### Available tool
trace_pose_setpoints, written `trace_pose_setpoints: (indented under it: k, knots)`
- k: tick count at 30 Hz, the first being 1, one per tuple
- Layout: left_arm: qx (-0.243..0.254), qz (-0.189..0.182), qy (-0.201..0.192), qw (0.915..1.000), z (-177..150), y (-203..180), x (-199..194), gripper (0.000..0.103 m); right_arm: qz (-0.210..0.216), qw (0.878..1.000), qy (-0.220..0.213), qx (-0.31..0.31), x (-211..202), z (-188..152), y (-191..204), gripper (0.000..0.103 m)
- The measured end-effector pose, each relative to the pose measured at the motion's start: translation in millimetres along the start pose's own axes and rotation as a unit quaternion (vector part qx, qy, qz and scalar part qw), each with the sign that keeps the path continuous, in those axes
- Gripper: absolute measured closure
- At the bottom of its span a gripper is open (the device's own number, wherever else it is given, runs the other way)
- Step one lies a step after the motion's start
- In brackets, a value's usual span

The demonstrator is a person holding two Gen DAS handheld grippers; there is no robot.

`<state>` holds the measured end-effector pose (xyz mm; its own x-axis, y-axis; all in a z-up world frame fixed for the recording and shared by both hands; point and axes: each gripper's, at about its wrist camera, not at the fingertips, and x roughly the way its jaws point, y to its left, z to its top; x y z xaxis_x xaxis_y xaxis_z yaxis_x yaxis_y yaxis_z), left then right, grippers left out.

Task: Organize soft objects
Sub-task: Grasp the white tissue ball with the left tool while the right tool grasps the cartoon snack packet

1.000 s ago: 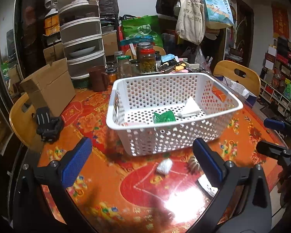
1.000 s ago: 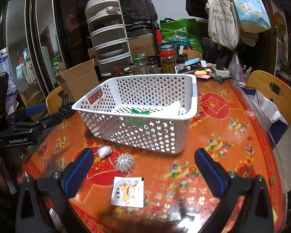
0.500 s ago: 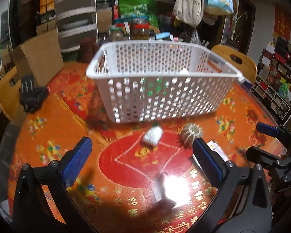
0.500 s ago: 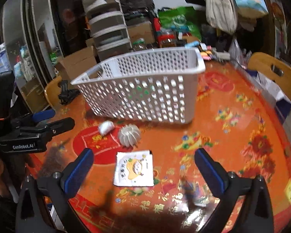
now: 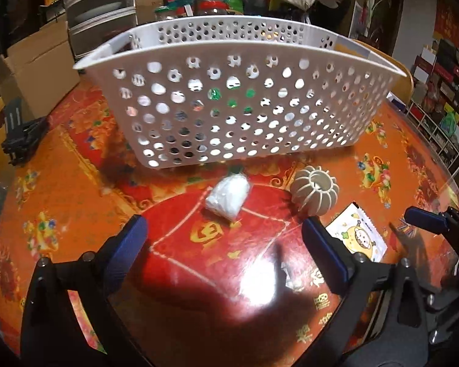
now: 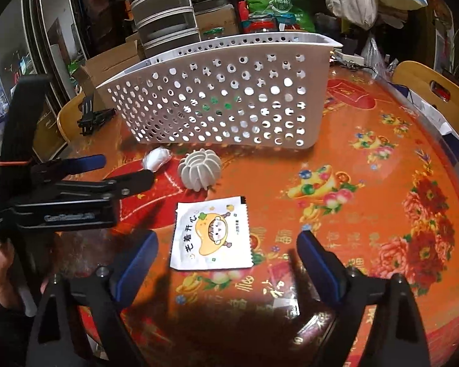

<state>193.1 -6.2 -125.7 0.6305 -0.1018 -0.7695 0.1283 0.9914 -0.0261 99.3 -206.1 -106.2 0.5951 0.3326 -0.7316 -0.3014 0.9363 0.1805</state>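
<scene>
- While the white perforated plastic basket point(image 5: 238, 101) stood on the round red-and-orange flower-patterned bench point(image 6: 367, 202), only patches of something green showed through its holes; the rest of its contents could not be made out.
- Just in front of the basket lay a small crumpled white plastic-wrapped bundle point(image 5: 228, 196), and beside it a ribbed off-white ball with an open top point(image 5: 315, 190).
- Nearer the camera lay a flat white square sachet printed with a yellow cartoon figure point(image 6: 211, 234), flat on the bench.
- The left gripper point(image 5: 226, 247) hung above the bundle, its blue-padded fingers point(image 5: 127, 250) closing, nothing between them.
- The right gripper point(image 6: 226, 263) hovered over the sachet, fingers closing, not touching it.
</scene>
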Motion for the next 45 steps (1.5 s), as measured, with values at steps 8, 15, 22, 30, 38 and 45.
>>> trace_pose_setpoints:
  k: [8,15,22,30,38,45]
  knots:
    - [-0.001,0.008,0.018,0.9998,12,-6,27,0.021,0.0,1.0,0.004,-0.01,3,2,4,0.02]
    - [-0.005,0.0,0.03,0.9995,19,-6,40,0.043,0.005,0.999,0.017,-0.027,17,5,16,0.022]
    - [-0.01,-0.002,0.024,0.9997,24,1,45,0.065,-0.012,0.999,0.031,-0.043,30,7,24,0.024]
    - [-0.013,-0.01,0.021,0.9996,24,14,45,0.068,-0.052,0.996,0.028,-0.071,33,2,37,0.05]
    - [-0.019,-0.018,0.015,0.9996,10,20,35,0.069,-0.021,0.999,0.014,-0.044,21,3,23,0.087]
    - [-0.01,-0.026,-0.013,0.9995,2,12,14,0.072,0.002,0.999,-0.002,-0.038,7,7,17,0.096]
